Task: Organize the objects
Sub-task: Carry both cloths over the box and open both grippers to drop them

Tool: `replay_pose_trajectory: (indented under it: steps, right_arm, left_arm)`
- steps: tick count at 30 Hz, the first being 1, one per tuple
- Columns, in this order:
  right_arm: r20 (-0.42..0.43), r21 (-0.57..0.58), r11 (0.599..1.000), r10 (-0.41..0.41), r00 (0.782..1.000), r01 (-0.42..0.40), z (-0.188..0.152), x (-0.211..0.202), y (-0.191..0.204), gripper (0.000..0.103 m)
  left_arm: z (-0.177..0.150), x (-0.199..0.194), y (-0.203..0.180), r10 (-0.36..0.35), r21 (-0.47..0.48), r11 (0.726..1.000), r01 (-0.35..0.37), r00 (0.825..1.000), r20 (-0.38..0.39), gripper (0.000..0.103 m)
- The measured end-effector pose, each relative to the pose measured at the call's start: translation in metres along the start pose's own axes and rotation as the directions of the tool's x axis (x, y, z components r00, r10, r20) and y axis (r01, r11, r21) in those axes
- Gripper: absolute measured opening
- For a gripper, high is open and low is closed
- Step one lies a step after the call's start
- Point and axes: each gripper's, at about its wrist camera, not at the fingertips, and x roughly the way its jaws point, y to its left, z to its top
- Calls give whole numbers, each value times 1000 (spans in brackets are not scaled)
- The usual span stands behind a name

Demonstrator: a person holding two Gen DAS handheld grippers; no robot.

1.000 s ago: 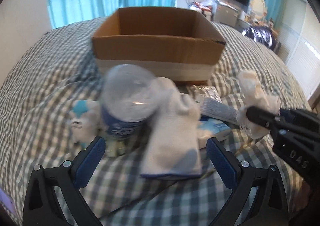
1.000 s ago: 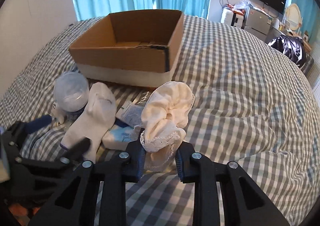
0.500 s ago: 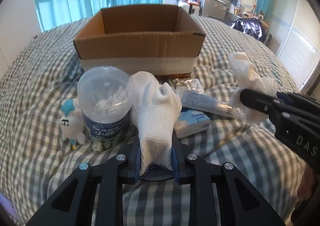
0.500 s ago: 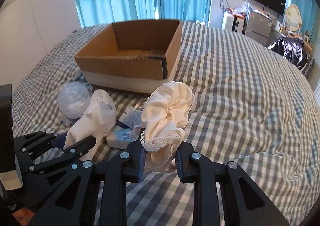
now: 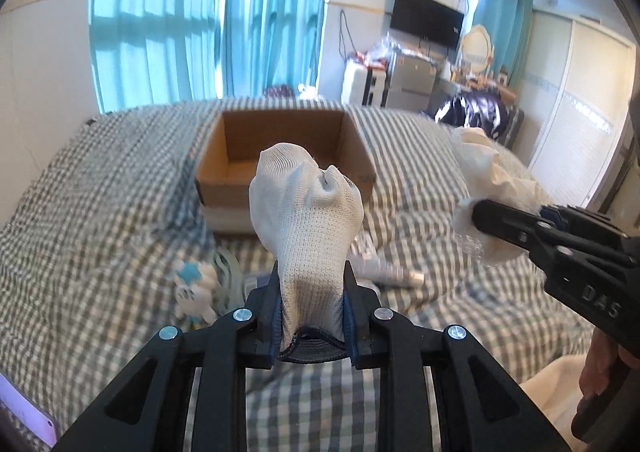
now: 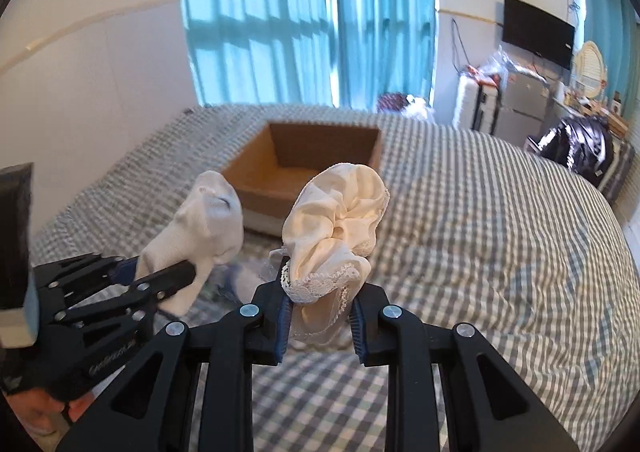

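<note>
Ribbed knit sock (image 5: pixel 306 228) in left tool (image 5: pixel 312 326), lacy, perhaps cotton cloth (image 6: pixel 340 219) in right tool (image 6: pixel 320 316)

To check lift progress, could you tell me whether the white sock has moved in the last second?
Yes. The white sock rose off the bed; it now overlaps the cardboard box.

Both wrist cameras look forward along their fingers, raised above the bed (image 5: pixel 100 211), toward the box (image 5: pixel 280 155) and curtains (image 6: pixel 320 11). Each sees the other gripper beside it.
</note>
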Motion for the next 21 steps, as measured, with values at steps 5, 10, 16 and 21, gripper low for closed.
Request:
replay_pose_trajectory:
  steps: [5,10,16,21]
  right_arm:
    - [68,-66,998,18,998,-14,34,-24,17,24]
    - [113,-137,990,28,993,-13,71,-23,32,24]
    - [100,-154,988,49,994,-33,116,27,33,24]
    - [43,-154,988,30,999,-23,131,103,22,24]
  left_arm:
    - [38,-15,17,25,1,1000,-25,996,90,24]
    - [80,-8,38,12,-27,1000,-9,989,148,24]
    - [119,32,55,8,-23,1000,-5,988,154,24]
    - [138,84,66,7,-14,1000,-5,990,138,24]
